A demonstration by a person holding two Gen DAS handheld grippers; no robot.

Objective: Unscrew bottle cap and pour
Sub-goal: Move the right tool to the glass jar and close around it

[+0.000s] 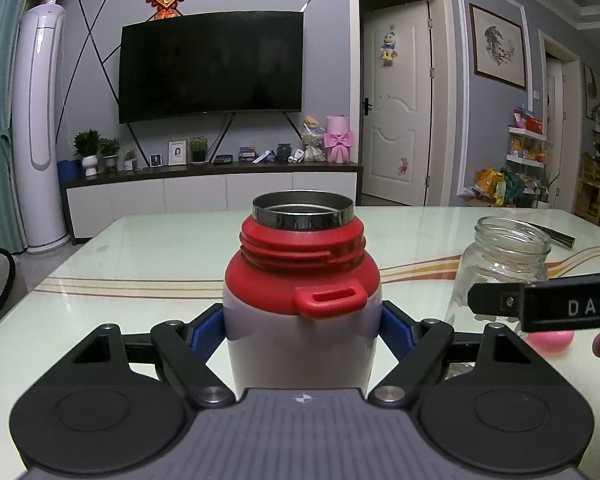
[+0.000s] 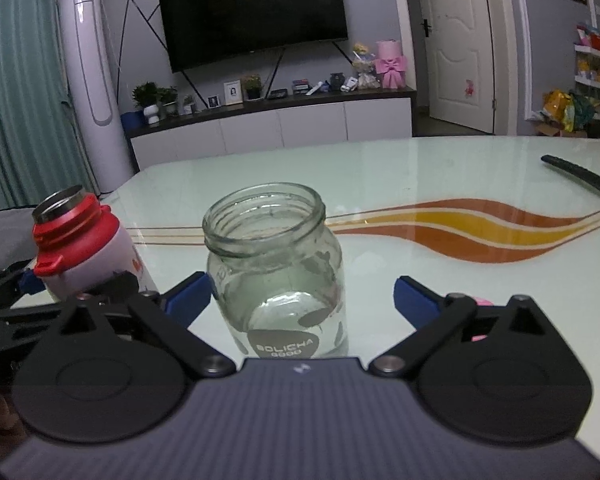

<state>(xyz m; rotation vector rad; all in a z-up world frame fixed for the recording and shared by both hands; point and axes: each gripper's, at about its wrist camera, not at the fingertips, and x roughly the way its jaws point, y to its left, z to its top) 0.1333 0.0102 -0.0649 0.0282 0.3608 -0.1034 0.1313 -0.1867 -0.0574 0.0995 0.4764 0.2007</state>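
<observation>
A white bottle [image 1: 300, 344] with a red threaded neck and a steel rim stands upright with its cap off. My left gripper [image 1: 302, 328] is shut on its body, blue pads on both sides. The bottle also shows at the left of the right wrist view [image 2: 88, 248]. A clear glass jar [image 2: 278, 276], open on top, stands between the spread blue fingers of my right gripper [image 2: 302, 300], which is open around it without touching. The jar shows at the right in the left wrist view [image 1: 500, 268]. A pink cap [image 1: 550, 340] lies on the table behind the right gripper.
The glass table [image 2: 420, 168] has orange and yellow wave stripes. A dark rod-like object [image 2: 578, 176] lies at its far right. A TV cabinet and a tall white air conditioner stand beyond the table.
</observation>
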